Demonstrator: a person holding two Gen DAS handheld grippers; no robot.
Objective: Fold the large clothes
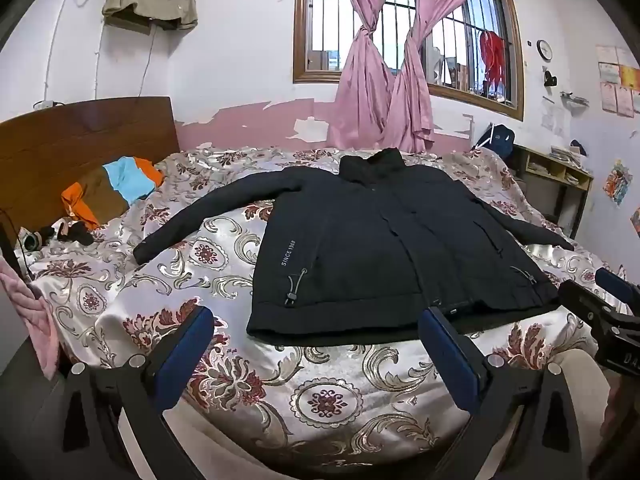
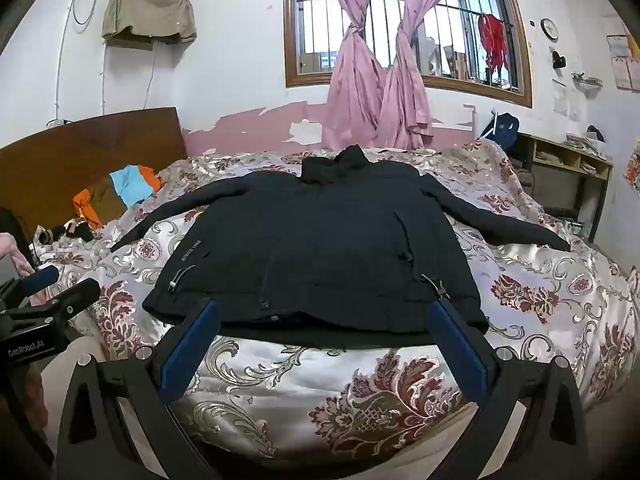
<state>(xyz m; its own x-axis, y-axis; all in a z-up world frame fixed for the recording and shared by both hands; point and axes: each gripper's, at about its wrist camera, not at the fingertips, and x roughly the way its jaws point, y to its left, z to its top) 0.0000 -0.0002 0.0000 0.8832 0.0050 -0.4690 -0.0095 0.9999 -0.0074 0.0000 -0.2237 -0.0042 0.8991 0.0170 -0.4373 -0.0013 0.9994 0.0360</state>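
- Lying flat on the bed (image 1: 328, 400) is a big dark jacket (image 1: 384, 248), front side up. It sits in the middle of the flowery cover.
- Both sleeves are spread out to the sides. The left sleeve (image 1: 208, 216) points toward the wooden headboard (image 1: 80, 148), and the right sleeve (image 2: 496, 216) points toward the shelf side of the room.
- The collar (image 2: 340, 164) is at the far end, near the pink curtains (image 1: 384, 92). The bottom hem (image 2: 320, 320) is the part closest to the grippers.
- No part of the jacket is folded yet. So the folding looks like it has not started.
- The left gripper (image 1: 316, 332) is wide apart and holds nothing. It hangs just above the bed, near the hem.
- The right gripper (image 2: 324, 324) is also wide apart and holds nothing. Its tips sit right at the hem edge, but I cannot tell if they touch it.
- I think everything is still left to do: bring the sleeves in, then fold the body over.
- A little pile of orange and blue clothes (image 1: 116, 188) lies by the headboard, well apart from the jacket.
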